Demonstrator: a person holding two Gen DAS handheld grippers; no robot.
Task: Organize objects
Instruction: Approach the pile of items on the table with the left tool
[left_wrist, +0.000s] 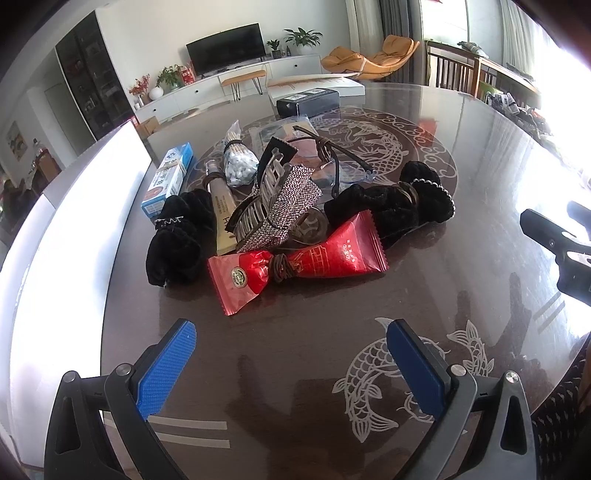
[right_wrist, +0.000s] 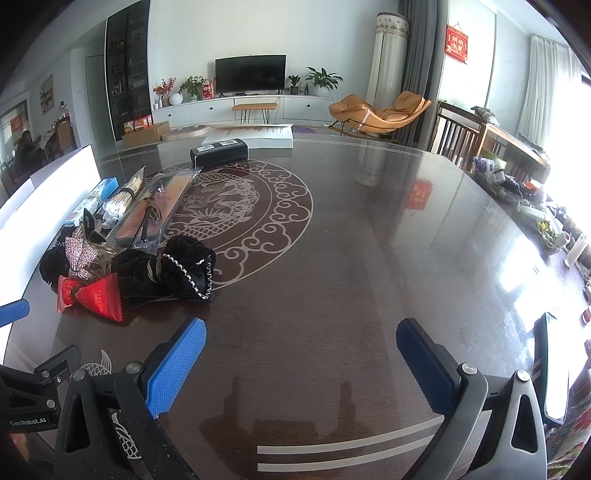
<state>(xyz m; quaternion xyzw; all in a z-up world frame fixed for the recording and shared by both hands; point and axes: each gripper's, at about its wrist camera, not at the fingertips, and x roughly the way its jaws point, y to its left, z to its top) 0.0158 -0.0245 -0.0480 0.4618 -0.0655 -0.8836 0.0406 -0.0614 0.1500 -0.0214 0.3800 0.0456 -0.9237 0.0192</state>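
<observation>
A pile of small objects lies on the dark round table (left_wrist: 295, 369). In the left wrist view a red snack packet (left_wrist: 295, 264) tied with a hair tie is nearest, with a rhinestone hair claw (left_wrist: 280, 206) behind it. Black scrunchies sit at left (left_wrist: 177, 240) and right (left_wrist: 399, 203). A blue-and-white box (left_wrist: 170, 181), a tube (left_wrist: 221, 199), a bag of cotton swabs (left_wrist: 240, 162) and glasses (left_wrist: 332, 162) lie further back. My left gripper (left_wrist: 291, 339) is open and empty, short of the packet. My right gripper (right_wrist: 301, 338) is open over bare table, right of the scrunchie (right_wrist: 177, 269) and the packet (right_wrist: 92, 295).
A black box (left_wrist: 308, 101) (right_wrist: 219, 151) rests at the far side of the table. A white board (left_wrist: 74, 240) borders the pile's left. Chairs (right_wrist: 458, 136) and a cluttered side table (right_wrist: 517, 181) stand at right. The right gripper's body (left_wrist: 557, 240) shows at the left view's edge.
</observation>
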